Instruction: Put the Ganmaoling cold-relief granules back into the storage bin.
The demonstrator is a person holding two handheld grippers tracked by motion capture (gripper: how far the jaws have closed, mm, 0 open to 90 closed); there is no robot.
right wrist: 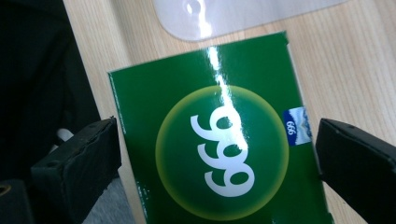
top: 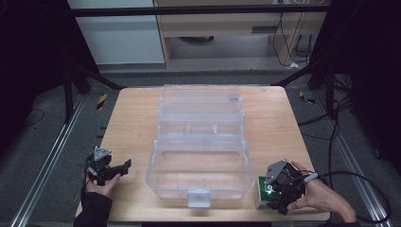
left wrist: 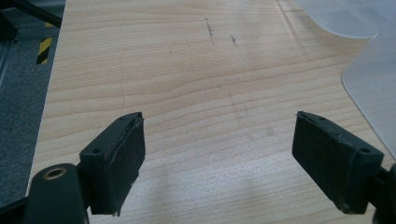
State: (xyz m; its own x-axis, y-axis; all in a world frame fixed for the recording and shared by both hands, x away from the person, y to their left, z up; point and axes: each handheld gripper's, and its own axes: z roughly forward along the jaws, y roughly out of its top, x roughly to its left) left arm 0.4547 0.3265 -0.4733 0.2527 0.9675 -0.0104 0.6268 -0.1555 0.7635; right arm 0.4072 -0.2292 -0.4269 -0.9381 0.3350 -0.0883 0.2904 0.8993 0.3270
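Lying flat, glossy green box [right wrist: 219, 140] printed "999", right tool [right wrist: 217, 154] straddling it

My high view looks forward and down over the whole table [top: 127, 118]. My left gripper view sits close over bare wood. My right gripper view sits closer, above the green box [right wrist: 219, 140]; both share the clear case [top: 201, 146].

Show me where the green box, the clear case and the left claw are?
green box [right wrist: 219, 140]: right gripper view, the white digits on its top face.
clear case [top: 198, 197]: high view, the front latch.
left claw [left wrist: 219, 154]: left gripper view, the gap midway between its open jaws.
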